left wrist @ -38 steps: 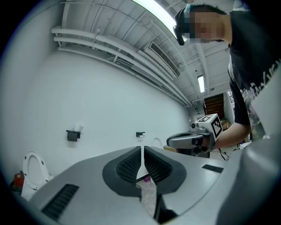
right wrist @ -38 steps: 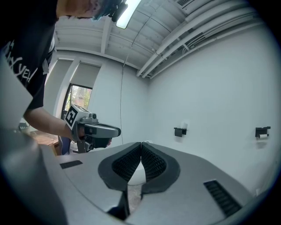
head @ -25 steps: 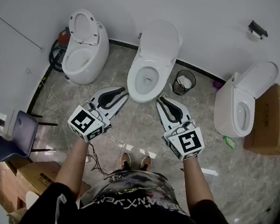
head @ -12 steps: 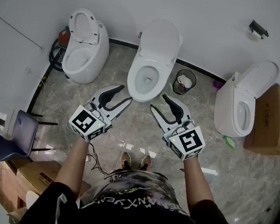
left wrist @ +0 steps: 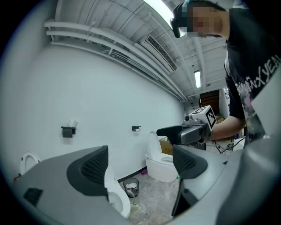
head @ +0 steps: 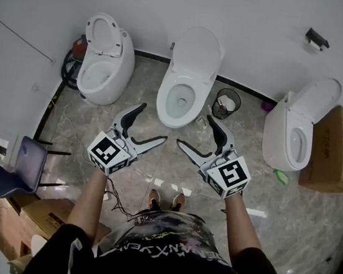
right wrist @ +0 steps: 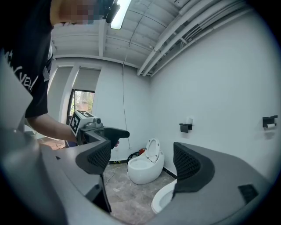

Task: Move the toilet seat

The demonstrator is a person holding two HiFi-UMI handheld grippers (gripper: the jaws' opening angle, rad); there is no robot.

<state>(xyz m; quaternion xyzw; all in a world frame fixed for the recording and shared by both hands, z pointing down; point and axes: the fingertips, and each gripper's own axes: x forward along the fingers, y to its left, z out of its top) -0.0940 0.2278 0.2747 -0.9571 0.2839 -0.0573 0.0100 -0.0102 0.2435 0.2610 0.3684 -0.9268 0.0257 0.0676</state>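
Observation:
The middle white toilet (head: 181,94) stands against the wall, its lid (head: 199,49) raised and the bowl open to view. Both grippers hang over the floor just in front of it, apart from it. My left gripper (head: 154,123) is at the bowl's front left and my right gripper (head: 195,131) at its front right. Both sets of jaws have just been opening and stand open with nothing between them. In the left gripper view the bowl (left wrist: 118,202) shows below the left gripper (left wrist: 139,165). In the right gripper view the bowl (right wrist: 162,200) lies under the right gripper (right wrist: 140,160).
A second toilet (head: 102,68) stands to the left and a third (head: 291,133) to the right, both with seats up. A black waste bin (head: 226,101) sits beside the middle toilet. A cardboard box (head: 330,148) is far right, a chair (head: 20,163) far left.
Both grippers went from shut to wide open. The hands stayed roughly where they were in front of the middle toilet.

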